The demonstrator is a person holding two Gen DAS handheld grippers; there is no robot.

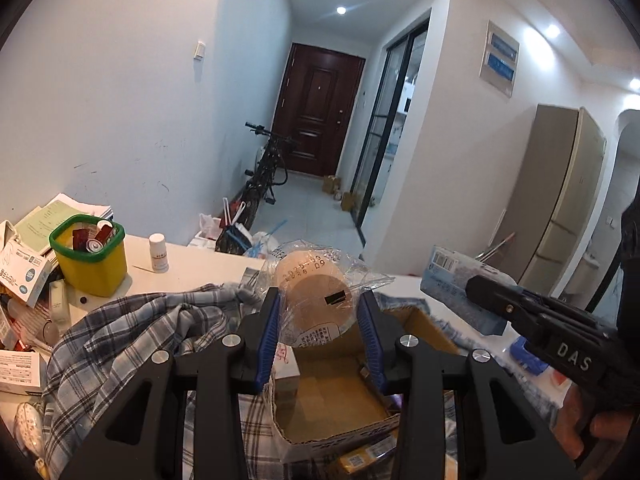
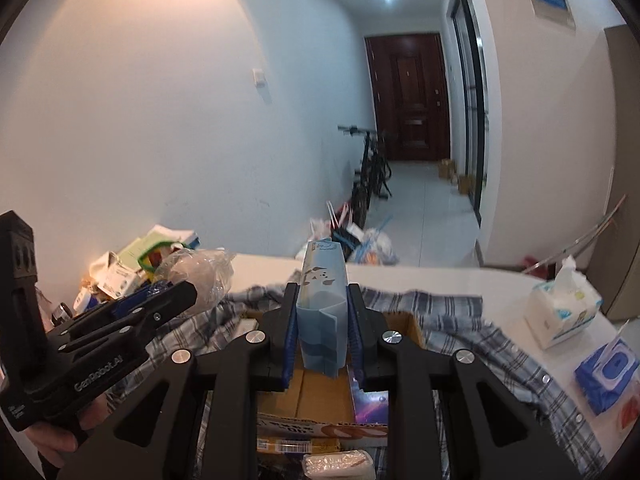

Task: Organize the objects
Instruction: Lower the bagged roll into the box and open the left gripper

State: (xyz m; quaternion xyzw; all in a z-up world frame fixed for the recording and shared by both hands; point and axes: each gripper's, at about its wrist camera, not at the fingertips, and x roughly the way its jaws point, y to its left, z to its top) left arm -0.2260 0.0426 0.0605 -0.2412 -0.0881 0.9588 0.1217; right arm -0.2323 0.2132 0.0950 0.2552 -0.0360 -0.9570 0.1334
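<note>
The left gripper [image 1: 318, 312] is pinching a light, crinkly plastic-wrapped roll [image 1: 316, 300] by its sides, its slippery film likely sliding, while the right gripper [image 2: 322, 332] is clamping a stiff blue carton [image 2: 322, 312] over the cardboard box [image 1: 336, 392].

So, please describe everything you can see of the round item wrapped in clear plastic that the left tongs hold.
The round tan roll in clear crinkled plastic is gripped between the blue pads of the left tongs, raised above the open brown cardboard box. It looks like a paper or tape roll, flat face towards the camera. The wrapper bears a printed date code, a small black mark and a white label.
</note>
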